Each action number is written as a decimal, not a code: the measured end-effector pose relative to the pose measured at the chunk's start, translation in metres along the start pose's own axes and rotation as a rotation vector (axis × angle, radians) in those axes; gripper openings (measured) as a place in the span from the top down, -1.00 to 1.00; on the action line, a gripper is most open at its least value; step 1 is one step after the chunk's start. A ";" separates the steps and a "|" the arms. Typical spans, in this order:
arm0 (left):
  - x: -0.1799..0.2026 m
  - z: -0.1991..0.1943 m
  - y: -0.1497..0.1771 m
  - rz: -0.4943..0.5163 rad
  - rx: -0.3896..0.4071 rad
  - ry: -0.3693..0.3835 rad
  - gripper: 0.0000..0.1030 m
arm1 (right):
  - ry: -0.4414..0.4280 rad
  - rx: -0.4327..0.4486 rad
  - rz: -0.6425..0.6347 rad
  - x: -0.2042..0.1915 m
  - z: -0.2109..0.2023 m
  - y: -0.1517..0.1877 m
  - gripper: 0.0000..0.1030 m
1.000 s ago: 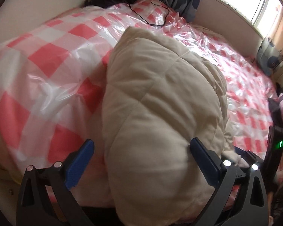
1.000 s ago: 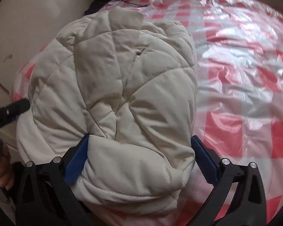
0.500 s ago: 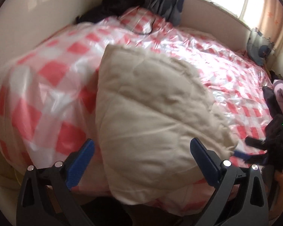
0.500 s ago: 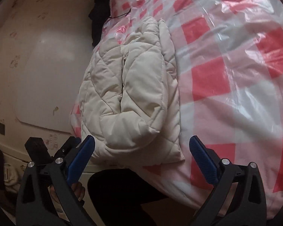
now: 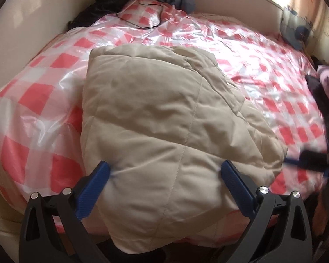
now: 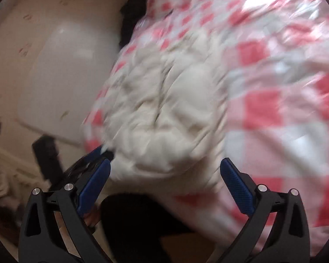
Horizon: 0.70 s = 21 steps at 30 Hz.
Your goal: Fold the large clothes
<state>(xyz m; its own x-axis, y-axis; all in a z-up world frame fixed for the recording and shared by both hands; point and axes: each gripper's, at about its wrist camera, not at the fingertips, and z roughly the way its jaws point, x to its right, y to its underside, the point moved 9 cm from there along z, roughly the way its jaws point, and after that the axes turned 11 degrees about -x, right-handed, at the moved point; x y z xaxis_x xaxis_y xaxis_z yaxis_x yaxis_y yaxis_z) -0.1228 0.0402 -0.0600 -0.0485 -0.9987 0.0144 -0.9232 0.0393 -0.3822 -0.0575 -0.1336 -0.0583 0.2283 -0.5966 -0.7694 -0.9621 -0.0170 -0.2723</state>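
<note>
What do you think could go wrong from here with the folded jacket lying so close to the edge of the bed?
The beige quilted jacket overhangs the near edge of the bed, and the glossy checked plastic cover under it looks slippery, so the bundle might slide off. It is puffy and nothing holds it, with both the left gripper and the right gripper open, so the fold may spring apart. The black cable farther back could snag if the jacket is pushed that way.
</note>
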 end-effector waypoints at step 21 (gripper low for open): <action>-0.073 0.011 -0.080 -0.235 0.032 0.022 -0.89 | 0.356 -0.124 -0.168 -0.027 0.110 -0.173 -0.89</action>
<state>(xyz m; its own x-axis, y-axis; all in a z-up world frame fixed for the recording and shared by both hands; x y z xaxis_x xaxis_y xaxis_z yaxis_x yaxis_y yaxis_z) -0.0413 0.1094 -0.0404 0.1574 -0.9794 0.1266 -0.8976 -0.1954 -0.3952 0.1190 -0.0263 -0.0536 0.3391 -0.8171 -0.4663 -0.9313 -0.2214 -0.2893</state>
